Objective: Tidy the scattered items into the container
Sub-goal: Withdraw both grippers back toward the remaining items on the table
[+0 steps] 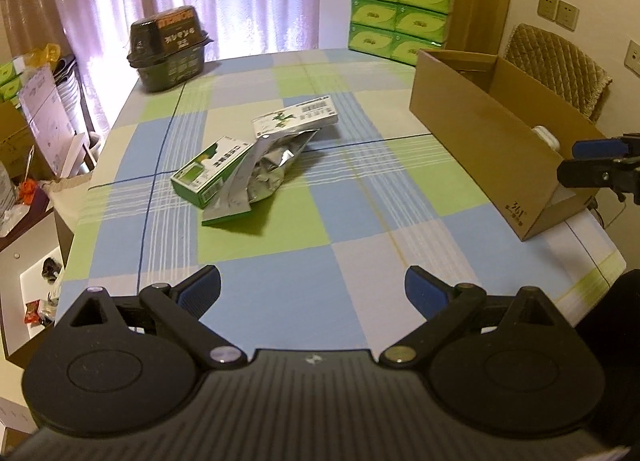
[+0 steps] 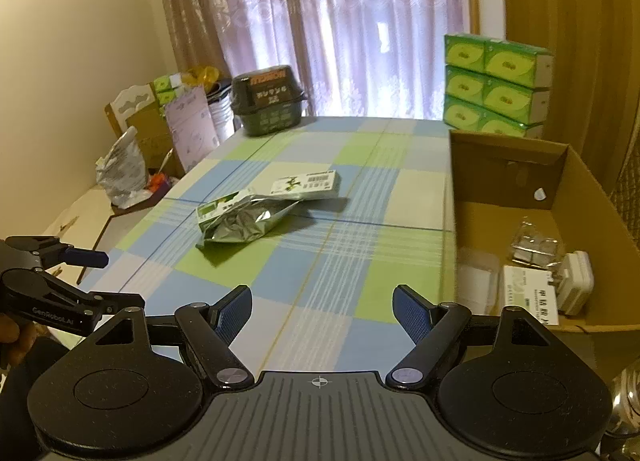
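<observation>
Checked tablecloth (image 1: 280, 269): left of the cardboard box (image 2: 576, 189), which holds several items, foil pouch (image 1: 264, 169) and two green cartons (image 1: 206, 173) remain; my left gripper (image 1: 313, 288) and right gripper (image 2: 322, 307) both spread, empty.

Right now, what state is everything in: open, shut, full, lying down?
left gripper: open, holding nothing.
right gripper: open, holding nothing.
cardboard box: open at the top, a few items already inside.
silver foil pouch: crumpled, lying on the table, leaning on the green box.
green box: closed, lying flat.
white carton: closed, lying flat.
dark lidded container: lid on.
tissue packs: stacked, wrapped.
</observation>
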{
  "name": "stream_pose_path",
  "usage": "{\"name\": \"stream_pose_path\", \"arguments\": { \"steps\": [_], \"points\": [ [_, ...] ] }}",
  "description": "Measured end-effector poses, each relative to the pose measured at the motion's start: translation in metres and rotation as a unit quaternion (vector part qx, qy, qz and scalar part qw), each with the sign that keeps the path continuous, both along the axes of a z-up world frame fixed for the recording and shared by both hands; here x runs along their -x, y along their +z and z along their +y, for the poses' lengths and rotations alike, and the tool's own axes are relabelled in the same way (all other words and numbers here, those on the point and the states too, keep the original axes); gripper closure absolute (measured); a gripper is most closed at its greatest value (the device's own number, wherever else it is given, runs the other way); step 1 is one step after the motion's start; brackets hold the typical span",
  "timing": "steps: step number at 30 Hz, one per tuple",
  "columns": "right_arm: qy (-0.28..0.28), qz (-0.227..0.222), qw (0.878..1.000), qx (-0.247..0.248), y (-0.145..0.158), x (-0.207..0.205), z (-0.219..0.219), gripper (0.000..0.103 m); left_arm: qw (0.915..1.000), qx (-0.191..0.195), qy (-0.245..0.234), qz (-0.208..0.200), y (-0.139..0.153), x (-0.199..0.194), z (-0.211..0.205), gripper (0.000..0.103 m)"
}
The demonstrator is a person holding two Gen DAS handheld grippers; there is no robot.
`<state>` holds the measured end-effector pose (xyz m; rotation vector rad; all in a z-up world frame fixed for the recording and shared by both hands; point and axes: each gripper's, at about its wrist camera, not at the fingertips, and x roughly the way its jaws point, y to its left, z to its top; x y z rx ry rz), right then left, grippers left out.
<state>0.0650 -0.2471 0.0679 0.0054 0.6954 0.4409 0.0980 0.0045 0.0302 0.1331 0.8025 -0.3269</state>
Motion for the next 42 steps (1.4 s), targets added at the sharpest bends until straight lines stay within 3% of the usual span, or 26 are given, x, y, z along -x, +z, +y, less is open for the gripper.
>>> {"name": "stream_pose_path", "arguments": {
  "steps": [23, 42],
  "points": [
    [0.037, 0.032, 0.999, 0.013, -0.017, -0.024, 0.052, 0.02, 0.9984, 0.021, 0.043, 0.029, -0.021, -0.01, 0.044, 0.006],
    [0.061, 0.06, 0.996, 0.002, -0.032, -0.065, 0.107, 0.02, 0.9984, -0.002, 0.048, 0.03, -0.031, -0.028, 0.077, 0.006]
  ]
}}
